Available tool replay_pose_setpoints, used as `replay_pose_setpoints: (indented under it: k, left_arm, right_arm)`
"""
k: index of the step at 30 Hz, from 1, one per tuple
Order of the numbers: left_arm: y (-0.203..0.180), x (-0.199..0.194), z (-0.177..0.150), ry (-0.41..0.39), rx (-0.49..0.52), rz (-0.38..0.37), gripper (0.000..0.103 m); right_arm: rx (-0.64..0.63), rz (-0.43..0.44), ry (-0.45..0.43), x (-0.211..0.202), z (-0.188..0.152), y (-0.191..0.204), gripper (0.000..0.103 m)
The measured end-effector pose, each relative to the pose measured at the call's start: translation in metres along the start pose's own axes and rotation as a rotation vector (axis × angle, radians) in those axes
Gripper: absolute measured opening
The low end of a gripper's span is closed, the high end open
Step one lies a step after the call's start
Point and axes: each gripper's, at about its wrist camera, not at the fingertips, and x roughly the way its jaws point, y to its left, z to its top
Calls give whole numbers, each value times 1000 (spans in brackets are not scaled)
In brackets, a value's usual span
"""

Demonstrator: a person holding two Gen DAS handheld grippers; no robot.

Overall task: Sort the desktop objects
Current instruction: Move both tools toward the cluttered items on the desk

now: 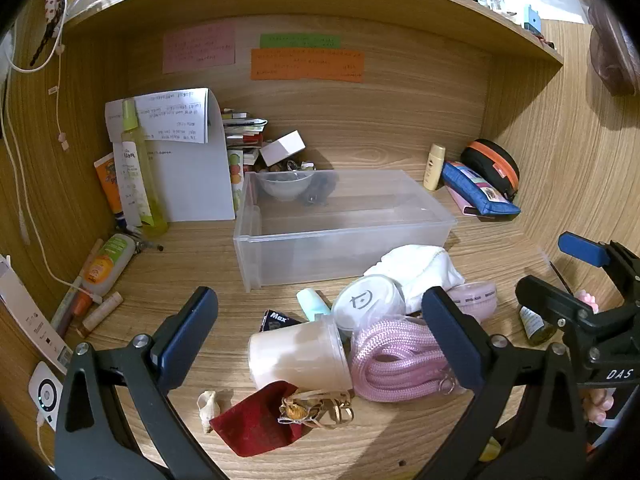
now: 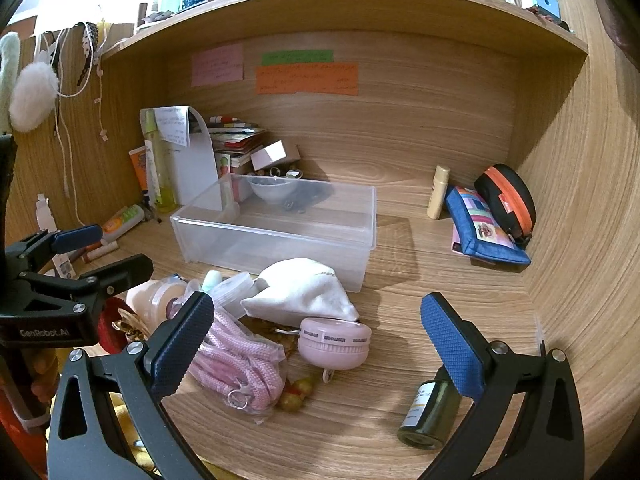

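On the wooden desk (image 1: 192,264) a heap of small things waits in front of a clear plastic box (image 1: 344,236). Both tools are wide open and hold nothing.

Going from left to right, the left gripper (image 1: 320,336) hangs over a little shell (image 1: 208,404), a red pouch (image 1: 256,420) and a pale cup (image 1: 300,356) lying on its side. That cup is round, so I think it could roll away if one finger bumps it first. Next comes a pink rope (image 1: 396,364), which looks to be in a thin clear bag. It is soft and loopy, so a pinch may catch only one loop, or only the bag, and the rest could drag other things along. A white cloth bag (image 2: 304,292) lies on the heap beside the rope, and may come too. Further right, a round pink case (image 2: 334,344) sits between the fingers of the right gripper (image 2: 320,344). It looks smooth and could slip out. A small green bottle (image 2: 432,412) lies on its side by the right finger and could be knocked off the front edge.

As for the clear plastic box, it looks empty. A white bowl (image 2: 274,192) just behind it holds small dark bits; I cannot tell what they are.
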Motion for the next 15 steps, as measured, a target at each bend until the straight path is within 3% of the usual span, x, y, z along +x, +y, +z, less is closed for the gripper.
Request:
replay_pose_setpoints:
  k: [15]
  left_arm:
    - [1,0,-3,1,-3,-1,103]
  right_arm:
    - [-10,3,6,1,-2,3,103]
